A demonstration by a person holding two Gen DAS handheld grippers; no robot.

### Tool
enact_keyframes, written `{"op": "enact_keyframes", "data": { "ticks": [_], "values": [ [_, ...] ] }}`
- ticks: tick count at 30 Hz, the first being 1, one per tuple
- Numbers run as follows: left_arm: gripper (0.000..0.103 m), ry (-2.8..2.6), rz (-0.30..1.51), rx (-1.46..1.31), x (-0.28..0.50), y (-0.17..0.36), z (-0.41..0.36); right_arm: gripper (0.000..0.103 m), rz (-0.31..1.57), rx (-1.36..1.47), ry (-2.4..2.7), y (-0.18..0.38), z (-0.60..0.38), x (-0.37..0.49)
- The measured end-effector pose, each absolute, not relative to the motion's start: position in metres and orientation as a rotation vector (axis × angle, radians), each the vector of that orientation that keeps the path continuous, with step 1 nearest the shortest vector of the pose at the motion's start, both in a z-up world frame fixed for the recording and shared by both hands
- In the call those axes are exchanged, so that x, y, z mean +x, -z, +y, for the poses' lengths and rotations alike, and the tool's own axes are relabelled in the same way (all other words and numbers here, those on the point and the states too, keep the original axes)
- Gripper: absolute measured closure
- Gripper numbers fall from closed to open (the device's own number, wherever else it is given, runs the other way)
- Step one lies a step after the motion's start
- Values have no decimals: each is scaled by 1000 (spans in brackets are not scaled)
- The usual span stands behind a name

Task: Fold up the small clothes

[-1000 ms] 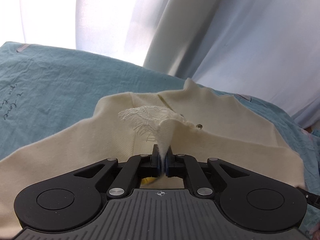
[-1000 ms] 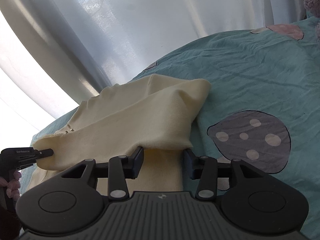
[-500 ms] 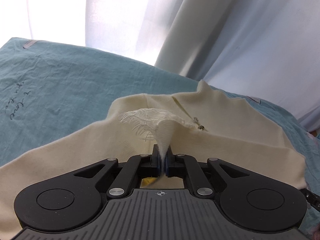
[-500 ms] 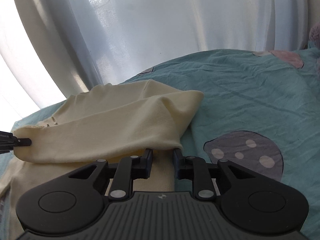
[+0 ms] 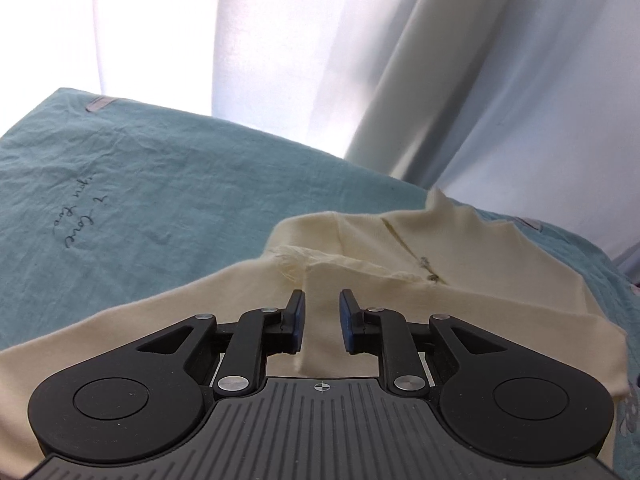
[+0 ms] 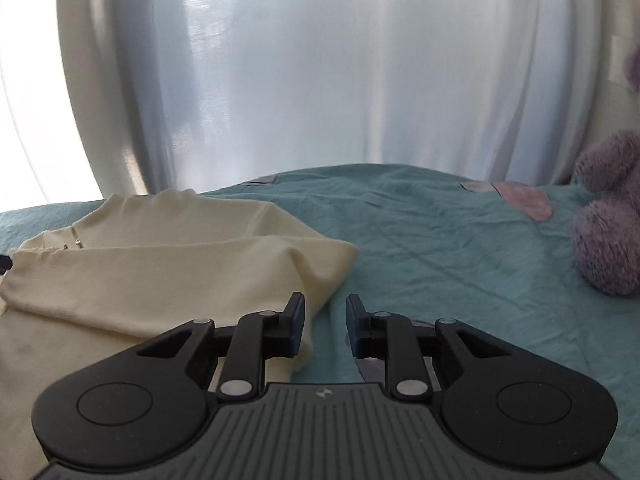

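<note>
Released since a second ago: cream garment (image 5: 460,280) folded on teal bed (image 5: 160,184), beneath opening left tool (image 5: 322,326); right tool (image 6: 325,326) opening, empty, beside it.

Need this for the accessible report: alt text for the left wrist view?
Left tongs, jaws opening with nothing clamped, over a cream garment lying partly folded on a teal bedsheet. White curtains hang behind.
</note>
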State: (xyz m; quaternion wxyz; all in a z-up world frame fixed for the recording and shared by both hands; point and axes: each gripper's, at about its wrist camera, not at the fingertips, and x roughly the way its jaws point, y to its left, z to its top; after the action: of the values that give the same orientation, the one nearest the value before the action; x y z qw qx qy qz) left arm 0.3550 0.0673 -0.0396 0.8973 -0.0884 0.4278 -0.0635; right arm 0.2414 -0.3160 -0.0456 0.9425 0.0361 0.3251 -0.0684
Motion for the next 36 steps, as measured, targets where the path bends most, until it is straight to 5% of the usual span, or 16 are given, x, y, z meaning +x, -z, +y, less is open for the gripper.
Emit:
{"op": "enact_keyframes", "data": {
  "ticks": [3,8,13,15,17,22,36],
  "values": [
    [60,173,919,-150,355,50,47,82,672,-41,83,55,-288,261],
    [54,151,892,-119,349,64,37,82,685,-210,66,88,-268,277],
    [15,162,859,-230,333,55,50,81,726,-245,77,80,-261,277],
    [8,128,819,-287,317,48,65,75,706,-217,70,73,-261,269],
    [8,93,800,-378,300,45,90,66,701,-195,62,72,-262,260],
    [11,-63,839,-643,271,61,163,62,702,-195,42,75,-257,238],
    [20,-193,751,-805,214,57,231,60,709,-104,65,64,-259,212]
  ]
}}
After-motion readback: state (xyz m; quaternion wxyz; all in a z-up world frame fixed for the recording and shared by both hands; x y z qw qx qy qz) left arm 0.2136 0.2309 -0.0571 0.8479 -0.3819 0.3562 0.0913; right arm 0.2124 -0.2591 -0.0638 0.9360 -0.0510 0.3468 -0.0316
